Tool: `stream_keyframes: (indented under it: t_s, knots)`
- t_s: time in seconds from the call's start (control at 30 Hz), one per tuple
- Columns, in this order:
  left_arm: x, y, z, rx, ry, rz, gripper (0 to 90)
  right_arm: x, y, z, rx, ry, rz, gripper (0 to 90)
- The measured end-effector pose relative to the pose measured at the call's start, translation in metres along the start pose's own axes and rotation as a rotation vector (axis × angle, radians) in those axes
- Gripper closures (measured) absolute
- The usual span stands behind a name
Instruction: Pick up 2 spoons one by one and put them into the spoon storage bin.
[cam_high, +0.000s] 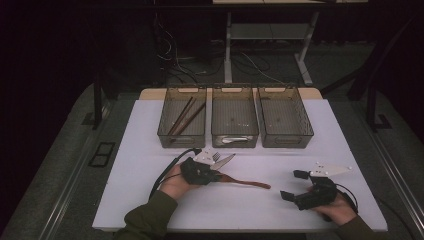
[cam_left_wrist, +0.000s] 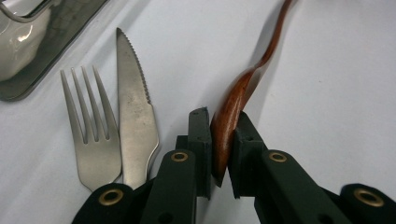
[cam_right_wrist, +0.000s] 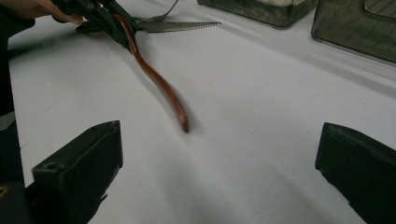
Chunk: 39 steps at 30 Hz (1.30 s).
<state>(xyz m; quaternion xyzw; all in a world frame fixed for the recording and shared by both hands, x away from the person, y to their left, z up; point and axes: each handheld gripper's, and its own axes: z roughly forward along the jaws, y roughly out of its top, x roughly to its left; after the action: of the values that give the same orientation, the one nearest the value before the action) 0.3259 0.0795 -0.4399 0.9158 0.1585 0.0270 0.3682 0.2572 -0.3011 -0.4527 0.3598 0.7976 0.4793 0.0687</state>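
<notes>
The left gripper (cam_left_wrist: 219, 140) has its fingers clenched on the bowl end of the wooden spoon (cam_left_wrist: 233, 102), whose handle trails across the white desk (cam_high: 150, 200). A fork (cam_left_wrist: 91, 135) and serrated knife (cam_left_wrist: 135, 121) lie just beside it. The right gripper (cam_right_wrist: 219, 172) rests apart, fingers released.

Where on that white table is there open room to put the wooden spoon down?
Bare patches: the middle of the table, between the spoon and the right tongs, and the far-left strip beside the bin with sticks. It is crowded by the left tongs, where a fork and knife lie.
</notes>
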Motion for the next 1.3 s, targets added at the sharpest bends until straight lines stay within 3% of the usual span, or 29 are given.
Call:
stream_keyframes:
  t_s: [0.9,1.3]
  knots:
    - [0.007,0.006,-0.024,-0.123,0.066,-0.059,80.7,0.000,0.000,0.001,0.004,0.001,0.001,0.6]
    - [0.014,0.008,-0.035,-0.152,0.104,-0.089,80.7,0.000,0.000,0.001,0.007,0.000,0.002,0.6]
